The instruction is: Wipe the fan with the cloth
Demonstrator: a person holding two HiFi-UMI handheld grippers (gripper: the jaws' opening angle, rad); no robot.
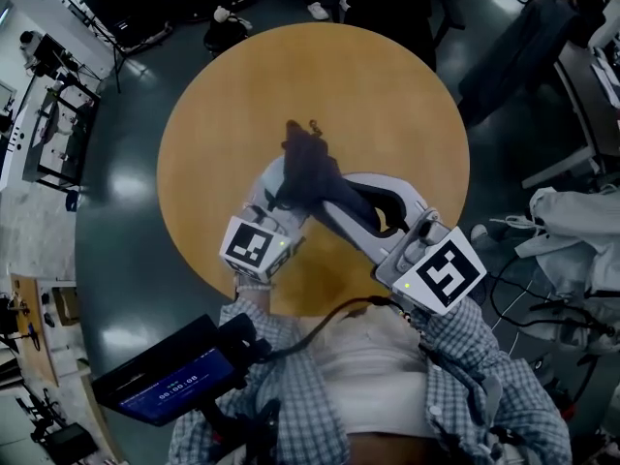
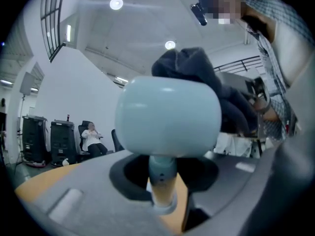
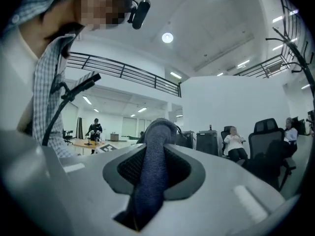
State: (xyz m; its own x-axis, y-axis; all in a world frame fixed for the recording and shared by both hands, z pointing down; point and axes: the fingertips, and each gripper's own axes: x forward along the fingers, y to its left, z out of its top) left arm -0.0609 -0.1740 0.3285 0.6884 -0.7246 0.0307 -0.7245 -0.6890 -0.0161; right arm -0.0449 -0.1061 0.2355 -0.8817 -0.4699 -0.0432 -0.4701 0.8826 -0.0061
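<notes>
A small pale-blue fan (image 2: 167, 114) stands upright with its thin stem between the jaws of my left gripper (image 2: 162, 183), which is shut on it. In the head view the fan (image 1: 270, 178) is held above the round wooden table (image 1: 387, 95), with the left gripper (image 1: 275, 201) just below it. A dark blue cloth (image 1: 310, 168) drapes over the fan's top and right side. My right gripper (image 1: 337, 201) reaches in from the lower right and is shut on that cloth (image 3: 156, 136), which runs up between its jaws. The fan's far side is hidden by the cloth.
A dark device with a lit timer screen (image 1: 174, 378) hangs at the person's left side. White cloths and cables (image 1: 572, 231) lie on the floor to the right, equipment stands (image 1: 58, 114) to the left. A seated person (image 2: 91, 137) is far behind.
</notes>
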